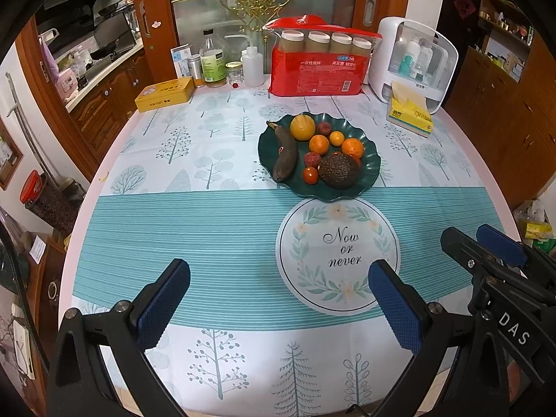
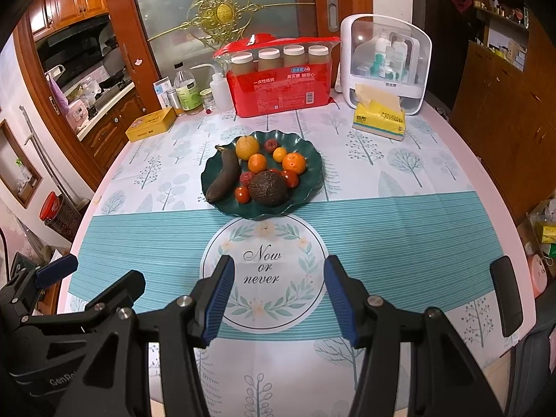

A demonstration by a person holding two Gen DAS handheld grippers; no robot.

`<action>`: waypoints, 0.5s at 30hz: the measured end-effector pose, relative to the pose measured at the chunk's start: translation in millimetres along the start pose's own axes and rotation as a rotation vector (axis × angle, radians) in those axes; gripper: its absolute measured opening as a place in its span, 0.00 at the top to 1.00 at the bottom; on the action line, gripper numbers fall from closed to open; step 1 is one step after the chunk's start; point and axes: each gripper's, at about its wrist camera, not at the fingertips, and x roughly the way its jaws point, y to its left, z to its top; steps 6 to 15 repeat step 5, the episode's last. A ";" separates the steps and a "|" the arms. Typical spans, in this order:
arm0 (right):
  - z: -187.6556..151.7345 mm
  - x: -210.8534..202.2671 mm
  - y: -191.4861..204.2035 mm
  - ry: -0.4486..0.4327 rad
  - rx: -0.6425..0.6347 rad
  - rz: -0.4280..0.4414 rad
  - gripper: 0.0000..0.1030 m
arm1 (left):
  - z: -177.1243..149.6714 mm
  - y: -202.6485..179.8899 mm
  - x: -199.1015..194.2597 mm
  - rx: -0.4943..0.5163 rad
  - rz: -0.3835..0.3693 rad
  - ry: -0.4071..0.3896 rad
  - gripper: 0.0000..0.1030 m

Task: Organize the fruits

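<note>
Ahead of your left gripper (image 1: pixel 278 299) and off to its right sits the green plate (image 1: pixel 370 170), well apart from the fingertips, with bare tablecloth (image 1: pixel 215 229) in between. Your left jaws are spread wide and hold nothing. All the fruit is on that plate. Going left to right across it from this gripper: the dark banana (image 1: pixel 285 153) lies along the plate's left edge, its long axis running away from you, stem at the far end; then the big orange (image 1: pixel 302 127) at the back, a small tomato (image 1: pixel 310 175) at the front, and the avocado (image 1: pixel 338 171) nearest the rim on your side; further right, another orange (image 1: pixel 353 148).

Your right gripper (image 2: pixel 276 300) is also spread, less widely, and empty. From it the plate (image 2: pixel 312 180) lies almost straight ahead, just a little to its left, beyond the round "Now or never" print (image 2: pixel 264 267). The banana (image 2: pixel 224 179) again points away from you, leaning slightly right at the far end, and the avocado (image 2: pixel 267 187) is the closest fruit.

I judge neither hand much nearer than the other, but the right one is better lined up: a straight reach forward meets the avocado. The left would have to swing right. For the banana, close across its width, not along its length.
</note>
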 end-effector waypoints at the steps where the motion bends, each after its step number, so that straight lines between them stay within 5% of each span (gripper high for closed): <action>1: -0.7 0.2 -0.3 0.001 0.001 0.000 0.47 | 0.2 -0.1 0.0 -0.001 0.001 0.000 0.01; 15: -3.7 1.0 -1.3 0.005 0.000 0.000 0.47 | -3.3 0.0 4.7 0.003 0.001 0.004 0.01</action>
